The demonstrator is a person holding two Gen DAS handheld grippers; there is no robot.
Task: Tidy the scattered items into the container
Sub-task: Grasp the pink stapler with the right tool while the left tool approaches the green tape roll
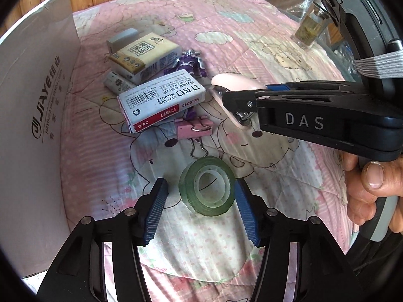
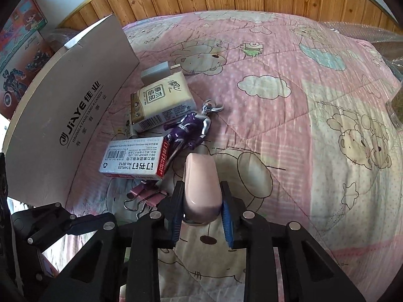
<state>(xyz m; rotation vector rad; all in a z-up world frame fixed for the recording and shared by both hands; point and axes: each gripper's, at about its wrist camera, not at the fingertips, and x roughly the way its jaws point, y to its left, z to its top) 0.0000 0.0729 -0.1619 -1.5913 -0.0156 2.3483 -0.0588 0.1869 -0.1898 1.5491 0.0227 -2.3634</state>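
On the pink cartoon quilt [image 1: 252, 58], the left gripper [image 1: 201, 202] hovers with its jaws wide apart either side of a green tape roll [image 1: 207, 185], the right pad just beside the roll, the left one clear of it. Over to the right, the right gripper [image 2: 201, 215] is clamped on a pink stapler [image 2: 201, 186], pads pressing both its sides, with a hand [image 1: 370, 188] on the handle. Up beyond the tape lie a pink binder clip [image 1: 194, 128], a white staples box [image 1: 161, 100] resting over a purple toy figure [image 2: 191, 128], and a tissue pack [image 1: 146, 55]. At the left stands the white cardboard container [image 1: 32, 115], its wall just beside the pile.
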